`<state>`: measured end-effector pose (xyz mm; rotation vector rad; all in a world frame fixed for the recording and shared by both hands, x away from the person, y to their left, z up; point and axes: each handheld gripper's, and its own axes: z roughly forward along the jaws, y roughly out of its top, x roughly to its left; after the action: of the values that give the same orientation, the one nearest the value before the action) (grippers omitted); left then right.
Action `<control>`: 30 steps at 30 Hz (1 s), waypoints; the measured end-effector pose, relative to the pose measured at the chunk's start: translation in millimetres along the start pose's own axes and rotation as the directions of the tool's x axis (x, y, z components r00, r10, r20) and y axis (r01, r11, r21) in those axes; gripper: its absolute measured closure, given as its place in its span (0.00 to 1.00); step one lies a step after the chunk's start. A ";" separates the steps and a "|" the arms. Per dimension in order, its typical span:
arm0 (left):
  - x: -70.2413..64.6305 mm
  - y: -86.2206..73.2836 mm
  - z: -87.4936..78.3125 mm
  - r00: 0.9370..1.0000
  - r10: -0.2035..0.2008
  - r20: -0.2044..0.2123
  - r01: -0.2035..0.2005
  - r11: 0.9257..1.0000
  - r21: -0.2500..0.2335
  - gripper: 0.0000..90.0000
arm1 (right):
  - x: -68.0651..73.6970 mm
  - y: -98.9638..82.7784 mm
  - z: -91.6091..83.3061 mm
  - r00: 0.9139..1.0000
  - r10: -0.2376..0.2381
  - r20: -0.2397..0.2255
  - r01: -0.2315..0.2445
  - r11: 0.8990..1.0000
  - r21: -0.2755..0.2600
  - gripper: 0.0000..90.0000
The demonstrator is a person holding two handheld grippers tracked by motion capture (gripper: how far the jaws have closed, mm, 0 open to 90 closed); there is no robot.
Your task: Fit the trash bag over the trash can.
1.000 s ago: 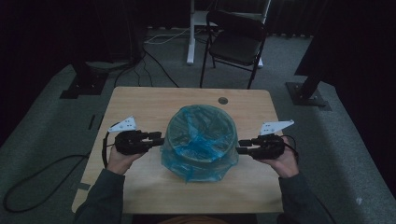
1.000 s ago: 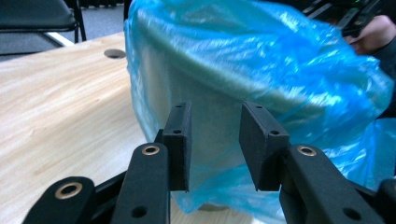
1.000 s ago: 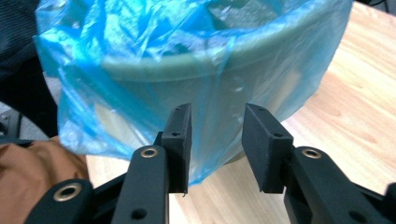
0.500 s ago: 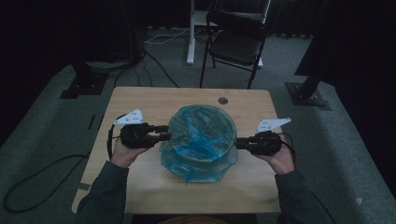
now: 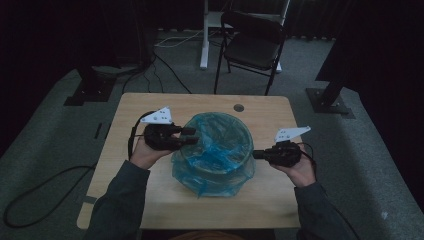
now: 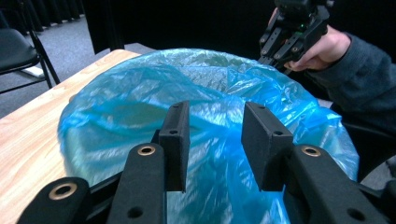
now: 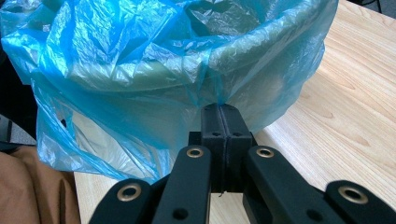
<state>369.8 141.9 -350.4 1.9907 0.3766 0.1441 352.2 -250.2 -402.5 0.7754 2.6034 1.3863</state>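
Observation:
A round bin (image 7: 261,46) lined with a thin blue plastic bag (image 5: 215,150) stands in the middle of the wooden table (image 5: 150,200). My left gripper (image 5: 192,136) hovers over the bag's left rim, open, with the crinkled blue bag (image 6: 140,102) behind its jaws and nothing between them (image 6: 215,112). My right gripper (image 5: 255,155) sits at the bin's right side. Its jaws have just been closing and now meet on a pinch of the blue bag (image 7: 140,70) film at their tips (image 7: 219,109). The left gripper view also catches that right gripper (image 6: 292,35) beyond the bag.
A black folding chair (image 5: 252,47) and a white stand leg (image 5: 204,35) are on the carpet behind the table. A small round hole (image 5: 238,107) marks the table's far edge. Cables (image 5: 30,190) trail on the floor at left. Bare wood (image 7: 355,107) lies beside the bin.
My left gripper has risen and moved in over the bag's left rim. The right gripper kept its place and its jaws closed on the bag film.

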 end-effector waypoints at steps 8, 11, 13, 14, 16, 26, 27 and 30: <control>-2.1 14.4 21.1 0.999 0.036 0.037 -0.037 0.998 0.050 0.68 | 0.4 -0.8 -1.8 1.000 0.000 -0.004 0.000 1.000 -0.006 1.00; -4.2 18.1 28.4 0.998 0.052 0.046 -0.055 0.996 0.073 0.68 | 0.3 -1.0 -2.9 1.000 0.000 -0.004 0.000 1.000 -0.010 1.00; -5.3 20.6 34.2 0.996 0.075 0.045 -0.079 0.991 0.108 0.68 | 0.5 -1.1 -3.3 1.000 0.000 -0.005 0.000 1.000 -0.011 1.00; -5.5 21.5 35.9 0.996 0.083 0.043 -0.088 0.989 0.123 0.68 | 0.6 -1.1 -3.3 1.000 -0.001 -0.006 0.001 1.000 -0.011 1.00; -6.3 24.2 40.5 0.995 0.097 0.030 -0.100 0.984 0.145 0.68 | 0.6 -1.1 -3.0 1.000 -0.002 -0.007 0.002 1.000 -0.011 1.00; -4.0 36.0 57.6 0.992 0.125 0.011 -0.125 0.974 0.187 0.67 | 0.6 -1.1 -2.9 1.000 -0.004 -0.012 0.004 1.000 -0.009 1.00; -4.9 37.4 60.0 0.991 0.134 -0.005 -0.131 0.972 0.195 0.67 | 0.5 -1.2 -3.0 1.000 -0.004 -0.012 0.004 1.000 -0.010 1.00; -4.9 40.3 64.4 0.990 0.139 0.001 -0.137 0.970 0.202 0.67 | 0.2 -1.7 -3.3 1.000 -0.004 -0.012 0.004 1.000 -0.010 1.00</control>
<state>390.3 69.0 -342.1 2.2177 0.2693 0.2145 350.3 -253.3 -401.9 0.7630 2.6035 1.4062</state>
